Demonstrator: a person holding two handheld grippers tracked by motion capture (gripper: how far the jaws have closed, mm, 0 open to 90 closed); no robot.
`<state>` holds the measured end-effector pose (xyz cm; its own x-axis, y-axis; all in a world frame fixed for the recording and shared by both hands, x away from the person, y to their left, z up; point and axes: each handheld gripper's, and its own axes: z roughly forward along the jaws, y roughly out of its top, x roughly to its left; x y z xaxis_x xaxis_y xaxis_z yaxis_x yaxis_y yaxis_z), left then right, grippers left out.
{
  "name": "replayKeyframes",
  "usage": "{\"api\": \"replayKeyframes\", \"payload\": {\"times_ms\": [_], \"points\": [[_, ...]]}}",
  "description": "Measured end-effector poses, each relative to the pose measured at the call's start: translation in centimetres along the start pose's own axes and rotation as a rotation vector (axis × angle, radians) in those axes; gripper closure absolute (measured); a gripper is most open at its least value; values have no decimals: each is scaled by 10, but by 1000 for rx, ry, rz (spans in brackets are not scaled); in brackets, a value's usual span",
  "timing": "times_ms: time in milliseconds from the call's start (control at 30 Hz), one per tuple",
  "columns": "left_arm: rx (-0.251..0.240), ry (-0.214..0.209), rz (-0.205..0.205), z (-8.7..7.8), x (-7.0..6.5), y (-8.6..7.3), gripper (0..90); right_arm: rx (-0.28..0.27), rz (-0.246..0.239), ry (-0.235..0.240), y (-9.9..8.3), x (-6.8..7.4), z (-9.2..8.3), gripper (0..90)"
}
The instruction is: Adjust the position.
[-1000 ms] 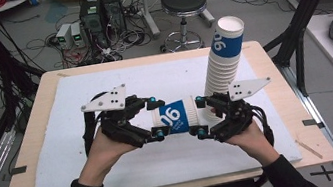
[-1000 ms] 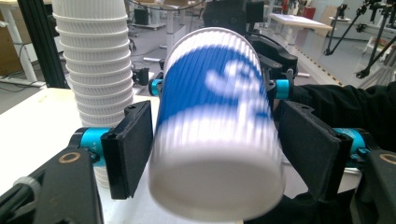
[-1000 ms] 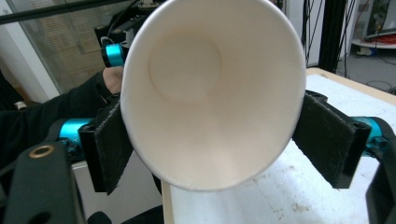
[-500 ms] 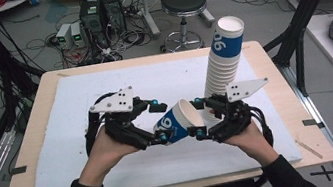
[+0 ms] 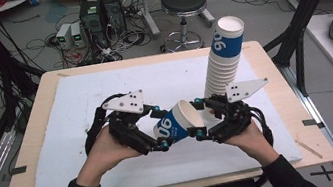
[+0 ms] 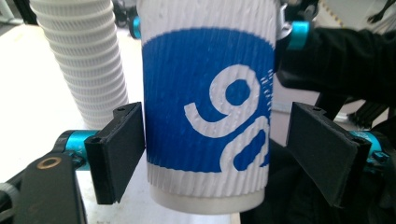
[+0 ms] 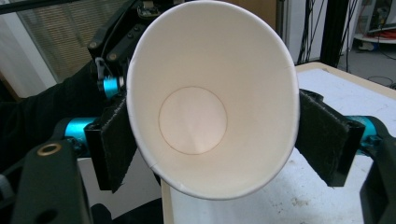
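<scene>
While the blue-and-white paper cup (image 5: 175,122) lies tilted on its side above the white mat (image 5: 60,140), its open mouth turned toward the right gripper (image 5: 197,118), its inside is bare down to the round bottom. That gripper clamps the cup at the rim, squeezing the mouth into an oval, whereas the left gripper (image 6: 215,149) has just been opening, one pad touching the cup's base end and the other standing clear. Behind, a tall stack of cups (image 5: 222,59) leans on the mat, and both hands are held low, facing each other.

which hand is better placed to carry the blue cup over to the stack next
Right. The right hand-held gripper pinches the cup at its rim, close beside the stack. The left hand-held gripper has just been opening; a gap shows at one pad.
</scene>
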<state>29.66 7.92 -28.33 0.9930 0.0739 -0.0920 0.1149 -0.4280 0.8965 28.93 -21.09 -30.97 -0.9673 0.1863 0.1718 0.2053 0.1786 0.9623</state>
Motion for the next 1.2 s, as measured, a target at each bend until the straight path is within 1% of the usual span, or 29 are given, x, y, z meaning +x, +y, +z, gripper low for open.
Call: {"api": "replayKeyframes", "payload": {"times_ms": [33,133,167,200,233,500,667,733,767,800,833,867,967,1000,1033,1067,1200], "points": [[10,6,1,2,0,0,197,0,-5,-2,0,0,0,205],[32,4,6,6,0,0,208,11,-8,-2,0,1,2,205],[37,8,2,7,0,0,208,11,-8,-2,0,1,2,205],[40,11,1,7,0,0,249,21,-11,-3,-1,2,3,205],[43,12,1,7,1,0,263,22,-12,2,0,2,4,205],[32,2,8,7,1,-1,277,17,-19,-2,0,3,3,208],[11,-2,11,6,2,-2,279,5,-19,-5,1,3,3,203],[-9,-8,12,6,3,-3,279,-5,-14,-6,1,3,3,194],[-9,-8,12,6,3,-3,279,-5,-14,-6,1,3,3,194],[-23,-16,7,5,3,-3,279,-12,-21,-8,1,4,3,192],[-23,-16,7,5,3,-3,279,-12,-21,-8,1,4,3,192],[-30,-17,9,4,3,-3,279,-25,-21,-6,2,5,2,185],[-56,-16,8,0,4,-3,279,-35,-22,-8,2,5,1,183],[-66,-13,7,-1,4,-3,279,-44,-18,-10,2,4,0,161],[-76,-10,4,-2,5,-3,279,-44,-18,-10,2,4,0,161],[-93,-7,0,-4,5,-4,279,-50,-3,-10,3,4,-1,158],[-174,-5,-9,-10,7,-5,279,-62,7,-8,3,4,0,157]]}}
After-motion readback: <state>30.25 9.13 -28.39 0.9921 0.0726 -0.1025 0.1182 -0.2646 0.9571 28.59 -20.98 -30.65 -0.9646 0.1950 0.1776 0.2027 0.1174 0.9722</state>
